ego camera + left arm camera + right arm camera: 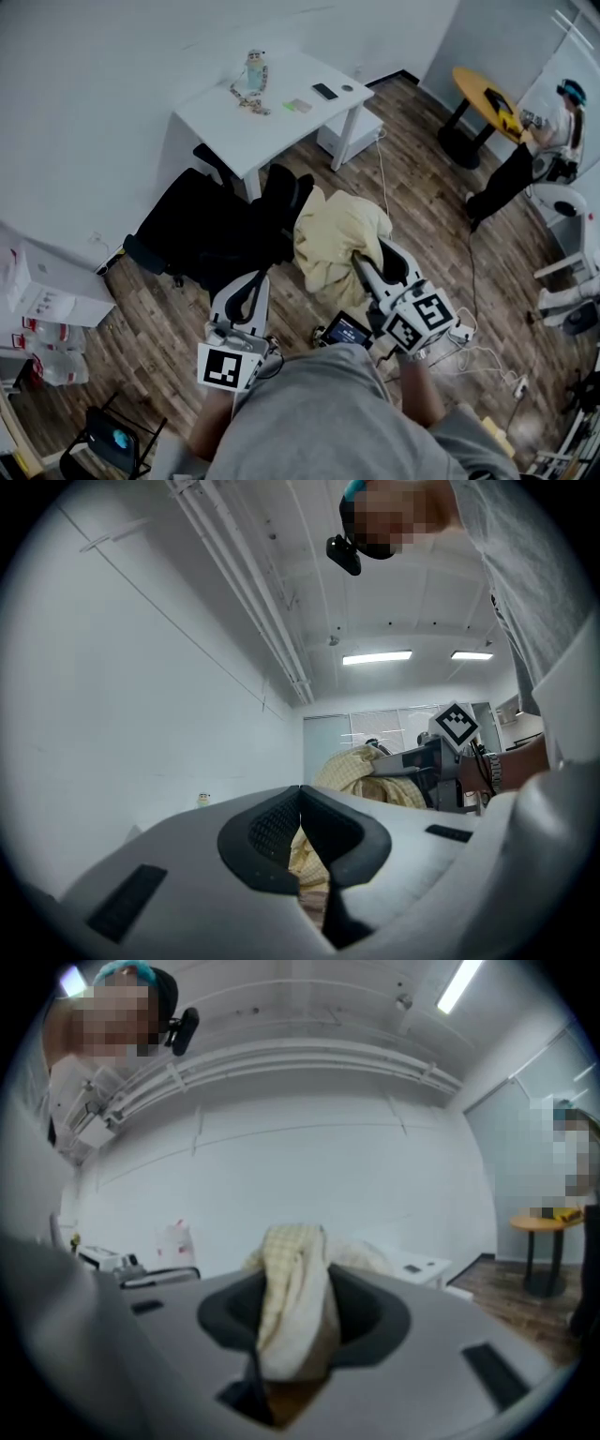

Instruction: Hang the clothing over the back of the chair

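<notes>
Head view: pale-yellow checked garment (339, 234) bunched up in mid-air just right of black office chair (211, 234), left edge against the chair's upper part (resting there or only brushing it, can't tell). Not yet draped over the backrest.

R gripper (363, 269): jaws partway apart, clamped on a thick fold of the garment. In R gripper view, gap btwn pads filled w/ cloth, more of it bulging up past the tips. Pointing roughly level, twd the chair.

L gripper (251, 281): at the chair's near side, close to the garment's lower left edge but apart from it in head view. Tips pressed together, nothing seen pinched. Yellow cloth showing only thru the slot below the tips in L gripper view.

White desk (281, 122) beyond the chair, against the wall:
- bottle (255, 70) at back edge
- beaded chain (248, 98) just in front of it
- card (298, 106) nr front edge
- phone (325, 91) twd right end
- drawer unit (352, 131) under that end

Round yellow table (483, 94) far right, second person (539, 141) beside it. White cartons (47, 286) by left wall. Small lit screen (345, 330) low down btwn the two grippers, over wood floor (422, 187).
</notes>
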